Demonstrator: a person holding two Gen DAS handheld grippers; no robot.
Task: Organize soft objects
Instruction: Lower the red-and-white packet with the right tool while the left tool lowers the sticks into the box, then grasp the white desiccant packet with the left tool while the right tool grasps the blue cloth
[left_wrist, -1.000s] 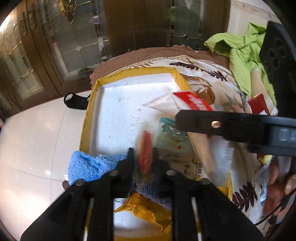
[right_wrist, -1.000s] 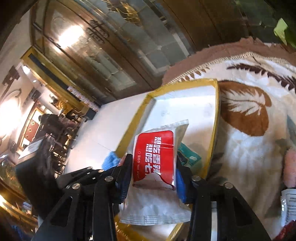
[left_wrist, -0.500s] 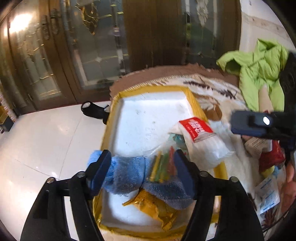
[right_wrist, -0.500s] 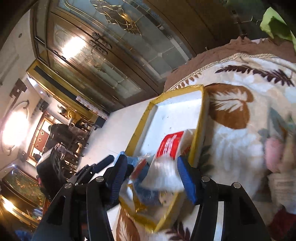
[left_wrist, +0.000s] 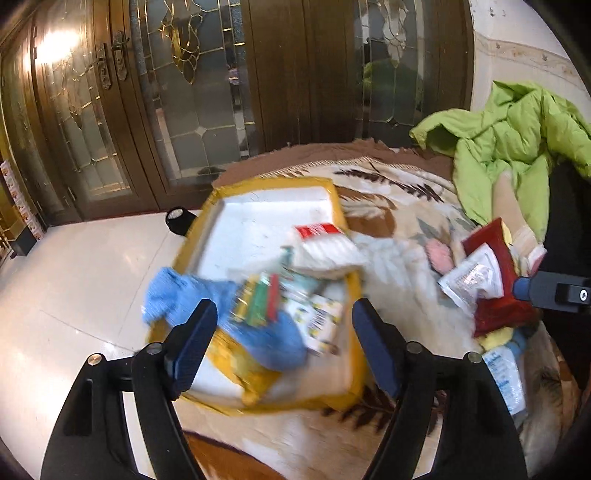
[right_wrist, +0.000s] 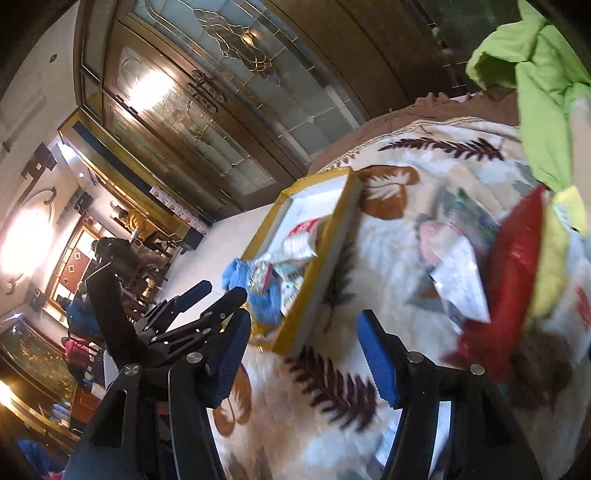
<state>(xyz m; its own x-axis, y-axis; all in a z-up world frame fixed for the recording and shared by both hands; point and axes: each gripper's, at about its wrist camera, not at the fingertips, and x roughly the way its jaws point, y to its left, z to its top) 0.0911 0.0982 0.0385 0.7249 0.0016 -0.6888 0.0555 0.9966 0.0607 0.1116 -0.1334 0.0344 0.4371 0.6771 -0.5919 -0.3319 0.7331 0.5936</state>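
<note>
Two handheld grippers hover over a leaf-patterned blanket, both with jaws spread wide and nothing between them. The landmark is a shallow white tray with a yellow rim lying on the blanket at its edge nearest the glass doors. The left gripper hangs just above the tray's near end; the right gripper is beyond the tray's long side, over bare blanket.

Inside the tray, heaped toward its near end, lie a blue towel, a clear packet of coloured sticks, a white pouch with a red label and a yellow wrapper. Probably the tray serves as the collecting spot.

Well away from the tray, toward a green jacket, waits an unsorted pile: a red packet under a white sachet, and a pink item.

Printing shows on several packets, but blur makes none readable.
</note>
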